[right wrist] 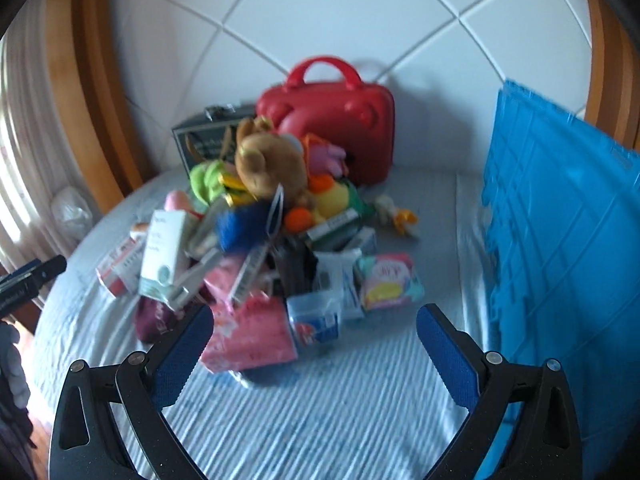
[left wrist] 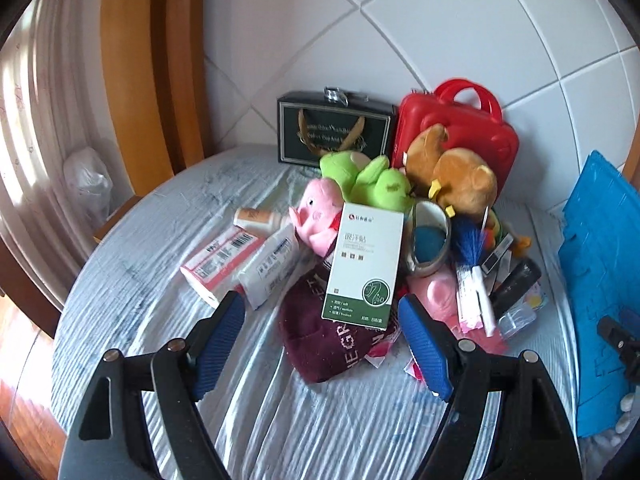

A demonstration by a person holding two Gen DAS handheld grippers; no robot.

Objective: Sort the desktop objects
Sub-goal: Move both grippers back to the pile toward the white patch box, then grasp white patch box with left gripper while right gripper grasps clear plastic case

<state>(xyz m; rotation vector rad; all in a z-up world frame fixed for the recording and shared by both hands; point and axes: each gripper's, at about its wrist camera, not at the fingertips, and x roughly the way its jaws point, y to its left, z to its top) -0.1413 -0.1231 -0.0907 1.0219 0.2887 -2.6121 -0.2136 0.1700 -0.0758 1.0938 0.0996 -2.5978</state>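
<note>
**Both grippers held open before a heap of mixed objects**

A heap of objects was seen piled on a striped cloth (left wrist: pixel 120 280) in front of a red case (left wrist: pixel 460 136), which stood upright against the tiled wall. Just beside the red case, on its left, a dark gift box (left wrist: pixel 334 128) was set. A brown plush toy (left wrist: pixel 460 176) was leaned against the front of the red case, with a green plush toy (left wrist: pixel 368 178) and a pink plush toy (left wrist: pixel 320 216) lower and to the left of it. Nearer the camera than the red case, a white and green carton (left wrist: pixel 364 264) was propped on a maroon cloth (left wrist: pixel 320 344). A blue panel (right wrist: pixel 560 240) was stood well to the right of the red case.

The left gripper (left wrist: pixel 324 344) was held with its jaws spread wide and nothing between the pads; the maroon cloth was seen past the gap. The right gripper (right wrist: pixel 316 352) was likewise held open and empty, above the striped cloth, short of a pink packet (right wrist: pixel 256 340) at the heap's near edge.
</note>
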